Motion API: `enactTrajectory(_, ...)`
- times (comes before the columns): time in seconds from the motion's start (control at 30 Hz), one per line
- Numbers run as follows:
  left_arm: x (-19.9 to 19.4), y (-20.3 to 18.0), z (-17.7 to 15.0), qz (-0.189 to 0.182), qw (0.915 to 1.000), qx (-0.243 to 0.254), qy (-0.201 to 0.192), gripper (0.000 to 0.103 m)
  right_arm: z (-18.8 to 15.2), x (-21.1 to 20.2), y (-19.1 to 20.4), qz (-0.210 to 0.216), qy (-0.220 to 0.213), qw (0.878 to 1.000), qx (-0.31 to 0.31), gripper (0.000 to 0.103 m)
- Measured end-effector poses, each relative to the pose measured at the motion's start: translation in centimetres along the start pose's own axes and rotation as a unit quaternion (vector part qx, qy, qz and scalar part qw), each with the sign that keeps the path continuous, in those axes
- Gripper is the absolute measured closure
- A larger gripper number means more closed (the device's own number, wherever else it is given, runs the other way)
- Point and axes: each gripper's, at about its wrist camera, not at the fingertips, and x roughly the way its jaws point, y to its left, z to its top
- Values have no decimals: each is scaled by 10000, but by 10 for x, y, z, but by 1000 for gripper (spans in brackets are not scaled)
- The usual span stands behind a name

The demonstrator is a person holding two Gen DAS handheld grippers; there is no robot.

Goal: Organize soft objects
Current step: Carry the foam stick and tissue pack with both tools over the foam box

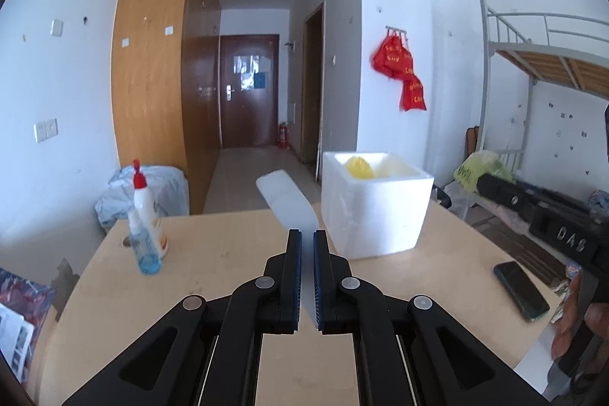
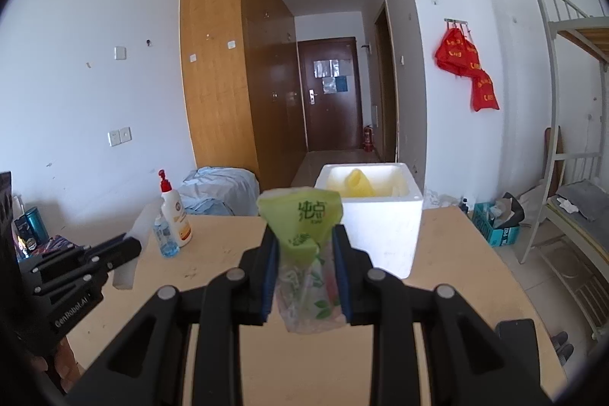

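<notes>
Right wrist view alone shows the right tool [image 2: 306, 238] clamped on a green tissue pack [image 2: 300, 219], raised above the bench [image 2: 456, 253] before the foam box [image 2: 380, 227]. Left view shows the left tool [image 1: 307, 238] pinching a translucent white pack [image 1: 287, 200], pointing slightly downward.

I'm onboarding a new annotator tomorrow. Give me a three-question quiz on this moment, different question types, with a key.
1. True or false: the right gripper holds a green tissue pack.
2. What is the left gripper clamped on?
A. the phone
B. a thin clear plastic bag
C. the red-capped lotion bottle
3. Fill in: the yellow soft object lies inside the white ____ box on the table.

Key:
1. True.
2. B, the clear plastic bag.
3. Foam.
</notes>
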Motion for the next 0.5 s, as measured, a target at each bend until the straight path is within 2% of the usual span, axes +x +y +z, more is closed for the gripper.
enactTrajectory(0.13,5,-5,9,-107,9999,57,-75,97,3,5,-5,-35,3,10000,35,72)
enactTrajectory(0.5,26,-22,31,-693,9973,205,-152,97,5,14,-16,-212,20,9997,151,72)
